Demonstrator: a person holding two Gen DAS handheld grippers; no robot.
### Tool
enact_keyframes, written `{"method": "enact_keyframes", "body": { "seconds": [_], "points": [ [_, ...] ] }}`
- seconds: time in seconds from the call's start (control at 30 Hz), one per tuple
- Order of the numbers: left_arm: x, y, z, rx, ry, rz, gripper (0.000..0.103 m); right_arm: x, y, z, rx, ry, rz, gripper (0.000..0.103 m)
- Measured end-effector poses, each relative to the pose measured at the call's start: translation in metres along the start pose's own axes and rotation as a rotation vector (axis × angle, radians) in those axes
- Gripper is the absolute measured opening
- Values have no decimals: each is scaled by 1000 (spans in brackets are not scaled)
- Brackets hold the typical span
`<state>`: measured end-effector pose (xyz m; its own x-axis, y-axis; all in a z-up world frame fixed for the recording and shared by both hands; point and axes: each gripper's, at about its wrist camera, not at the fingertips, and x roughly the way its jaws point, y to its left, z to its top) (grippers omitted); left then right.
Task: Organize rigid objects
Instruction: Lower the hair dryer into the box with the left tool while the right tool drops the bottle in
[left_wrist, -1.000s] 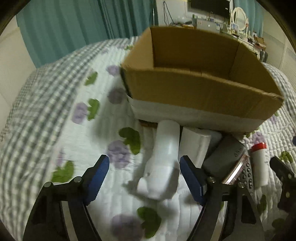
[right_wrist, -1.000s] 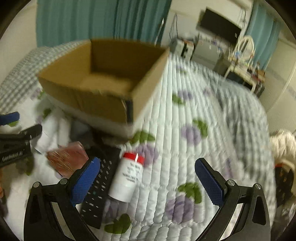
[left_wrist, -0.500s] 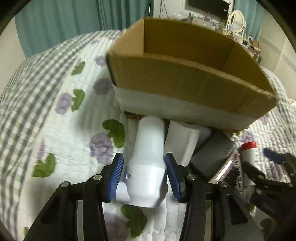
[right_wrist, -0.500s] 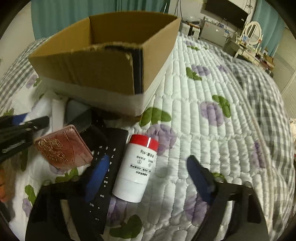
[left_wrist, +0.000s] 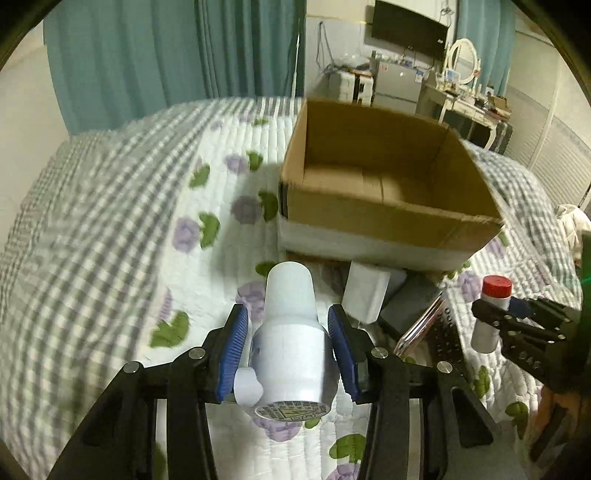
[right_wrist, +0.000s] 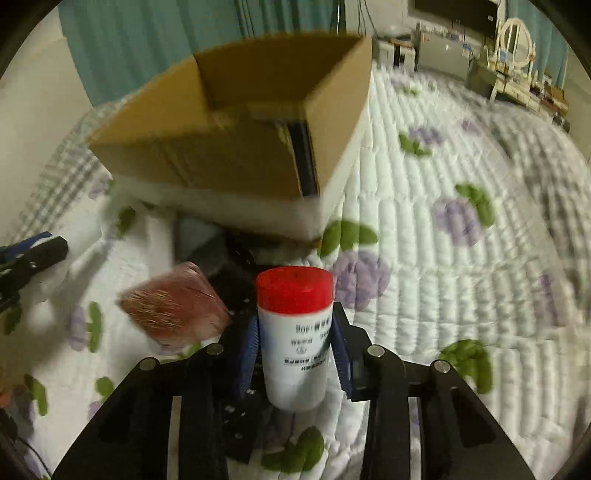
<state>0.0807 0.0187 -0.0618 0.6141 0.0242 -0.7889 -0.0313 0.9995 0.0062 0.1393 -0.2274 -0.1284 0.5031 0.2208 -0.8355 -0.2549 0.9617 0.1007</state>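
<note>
The white bottle (left_wrist: 291, 332) sits clamped in your left gripper (left_wrist: 290, 349); your right gripper (right_wrist: 295, 354) grips the red-capped bottle (right_wrist: 295, 332); the cardboard box (left_wrist: 380, 221) lies ahead.

Home bedroom: bed under quilted floral-and-gingham bedspread (left_wrist: 122, 229), teal curtains (left_wrist: 155, 55) behind, wall-mounted TV (left_wrist: 410, 27), dressing table with round vanity mirror (left_wrist: 463, 57) at far wall. Open cardboard box (left_wrist: 384, 206) on bed.
</note>
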Motion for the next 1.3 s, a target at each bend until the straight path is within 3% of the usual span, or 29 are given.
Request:
{"method": "enact_keyframes", "body": {
  "seconds": [0.17, 0.3, 0.4, 0.47, 0.67, 0.87, 0.97, 1.03, 1.07, 1.1, 1.13, 1.23, 1.3],
  "points": [
    [-25, -4, 33, 34, -77, -36, 46, -51, 10, 22, -31, -94, 16, 35],
    [-36, -15, 78, 37, -143, -57, 46, -94, 18, 68, -77, -189, 19, 35],
    [-28, -26, 106, 52, -164, -55, 46, -104, 25, 109, -112, -223, 7, 35],
    [-12, -35, 121, 70, -150, -49, 46, -92, 30, 137, -130, -216, -10, 35],
    [45, -49, 137, 95, -99, -53, 46, -19, 24, 169, -137, -114, -19, 35],
    [88, -50, 135, 104, -67, -31, 46, 34, 3, 169, -139, -66, -44, 35],
    [89, -48, 132, 103, -75, -41, 48, 36, 0, 167, -162, -88, -30, 35],
    [80, -45, 130, 97, -87, -40, 54, 31, -3, 168, -139, -106, -11, 37],
    [75, -44, 130, 94, -93, -33, 67, 25, -5, 168, -124, -123, -5, 42],
    [67, -43, 129, 91, -105, -21, 76, 18, -7, 169, -113, -138, 4, 54],
    [57, -42, 128, 92, -122, -11, 78, 8, -7, 168, -104, -151, 12, 60],
    [21, -41, 123, 111, -157, 15, 84, -29, -7, 165, -92, -192, 12, 62],
    [-12, -40, 115, 105, -195, 34, 96, -58, -4, 159, -104, -222, -13, 69]
  ]
}}
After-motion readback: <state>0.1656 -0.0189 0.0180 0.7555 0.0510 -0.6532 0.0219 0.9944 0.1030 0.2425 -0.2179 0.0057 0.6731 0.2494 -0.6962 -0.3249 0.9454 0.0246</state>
